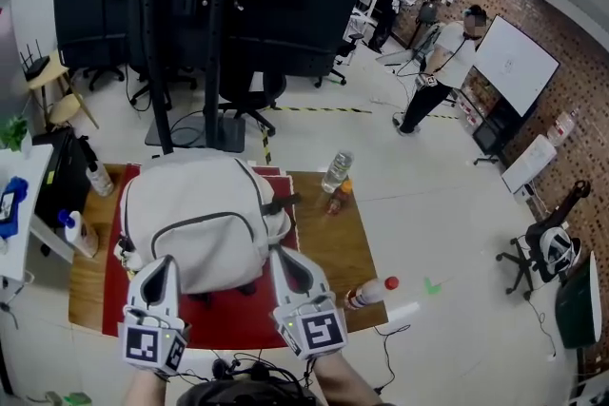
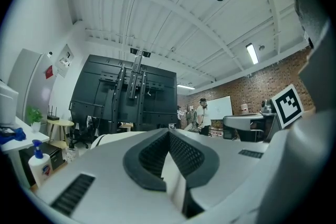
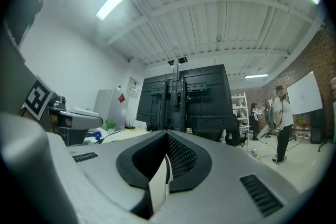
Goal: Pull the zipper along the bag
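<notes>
Sitting just beyond left hand-held gripper (image 1: 164, 263): bag (image 1: 205, 223).

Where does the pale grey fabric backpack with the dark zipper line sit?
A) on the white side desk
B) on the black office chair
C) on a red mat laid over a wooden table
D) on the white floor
C: in the head view, the pale grey fabric backpack lies on the red mat, which covers the middle of the wooden table.

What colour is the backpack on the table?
The backpack is light grey with dark zipper lines; the head view shows it best.
</notes>
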`<state>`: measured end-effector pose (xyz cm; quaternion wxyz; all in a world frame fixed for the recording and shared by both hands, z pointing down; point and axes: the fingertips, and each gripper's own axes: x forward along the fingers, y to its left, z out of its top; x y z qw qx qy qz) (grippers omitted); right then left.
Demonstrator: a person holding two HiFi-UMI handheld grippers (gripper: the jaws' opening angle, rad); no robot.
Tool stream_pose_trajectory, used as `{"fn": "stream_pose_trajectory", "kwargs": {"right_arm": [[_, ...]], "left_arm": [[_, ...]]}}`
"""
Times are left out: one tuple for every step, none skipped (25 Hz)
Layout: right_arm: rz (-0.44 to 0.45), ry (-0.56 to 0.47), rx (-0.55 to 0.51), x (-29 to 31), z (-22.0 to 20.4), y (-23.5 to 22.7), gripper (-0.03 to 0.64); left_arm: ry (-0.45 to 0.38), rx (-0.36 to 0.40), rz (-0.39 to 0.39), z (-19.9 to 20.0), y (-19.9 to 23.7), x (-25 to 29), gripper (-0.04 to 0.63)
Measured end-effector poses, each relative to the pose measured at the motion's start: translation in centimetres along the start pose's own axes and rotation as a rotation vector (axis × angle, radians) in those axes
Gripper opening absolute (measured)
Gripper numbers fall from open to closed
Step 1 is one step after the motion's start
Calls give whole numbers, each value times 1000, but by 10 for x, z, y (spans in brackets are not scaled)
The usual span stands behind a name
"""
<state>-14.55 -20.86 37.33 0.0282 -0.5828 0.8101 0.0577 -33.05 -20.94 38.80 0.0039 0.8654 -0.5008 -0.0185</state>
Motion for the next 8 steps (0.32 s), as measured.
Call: {"fn": "stream_pose_trajectory", "kwargs": {"right_arm": [[0,1,-1,0,0,0,26],[0,2,-2,0,0,0,26],[0,2,-2,0,-1,0,26],[0,2,-3,0,-1,0,26],[0,2,-3,1,-1,1,26],[1,3,-3,1,-2,2,26],[3,3,-3,2,-2,3,26],[4,4,-3,3,-3,4,26]], "left_arm": [[-1,-1,4,0,1,0,32],[-4,-2,7,0,2,0,32],[-6,-3,10,0,3,0,32],[-5,-4,13,0,4,-1,32],[-3,-5,18,0,5,-1,32],[1,-6,22,-1,7,-2,32],[5,-6,26,-1,8,-3,32],[8,-7,29,-1,9,-4,32]]}}
